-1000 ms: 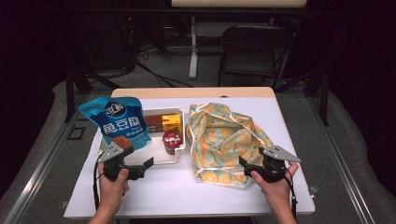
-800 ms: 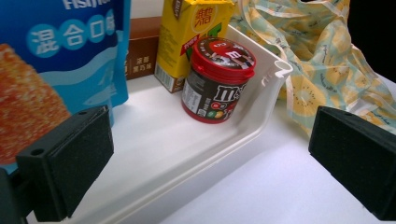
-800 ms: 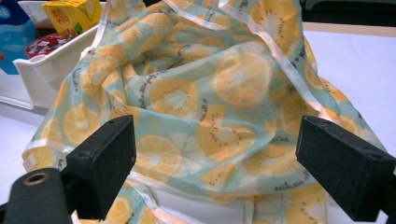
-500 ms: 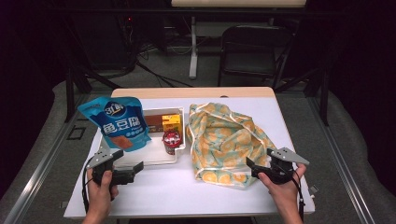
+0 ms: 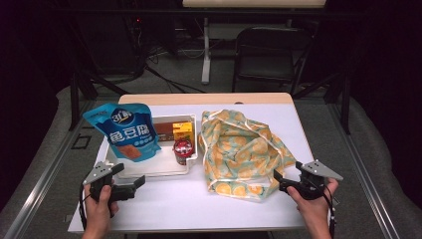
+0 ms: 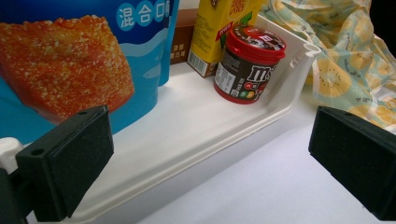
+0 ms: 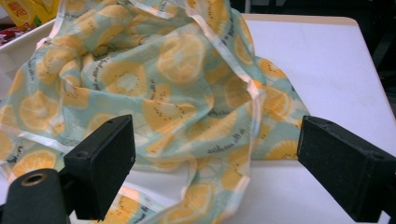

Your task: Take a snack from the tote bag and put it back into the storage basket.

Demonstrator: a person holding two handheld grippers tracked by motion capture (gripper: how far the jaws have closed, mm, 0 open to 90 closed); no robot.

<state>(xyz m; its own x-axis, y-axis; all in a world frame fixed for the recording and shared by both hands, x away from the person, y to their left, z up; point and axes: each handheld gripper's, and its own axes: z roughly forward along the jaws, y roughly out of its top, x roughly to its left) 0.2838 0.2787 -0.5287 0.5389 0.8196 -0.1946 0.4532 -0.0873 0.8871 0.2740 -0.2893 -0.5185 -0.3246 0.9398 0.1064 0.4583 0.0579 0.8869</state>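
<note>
We are holding the left gripper (image 5: 133, 184) low over the near left part of the white table (image 5: 164, 204), its jaws standing wide apart with nothing between them, and they are pointing at the near wall of the white tray (image 5: 154, 172), which is lying just beyond them. We are keeping the right gripper (image 5: 278, 180) over the near right part of the table, its jaws also spread wide and gripping nothing, and they are facing the near edge of the lemon-print cloth bag (image 5: 239, 144), which is lying crumpled on the table just in front of them without touching them. In the right gripper view we are looking between the two black jaws at the bag's folds and its pale trim, spreading across the table. In the left gripper view we are seeing the blue snack pouch (image 6: 79, 60) leaning in the tray at the left, and farther in, the red-lidded candy jar (image 6: 247, 63) is standing upright against the tray's right wall. Behind the jar the yellow drink carton (image 6: 219, 28) is standing, with a brown box (image 6: 183, 37) just beside it. Beyond the table a black folding chair (image 5: 271, 55) is standing on the floor.
</note>
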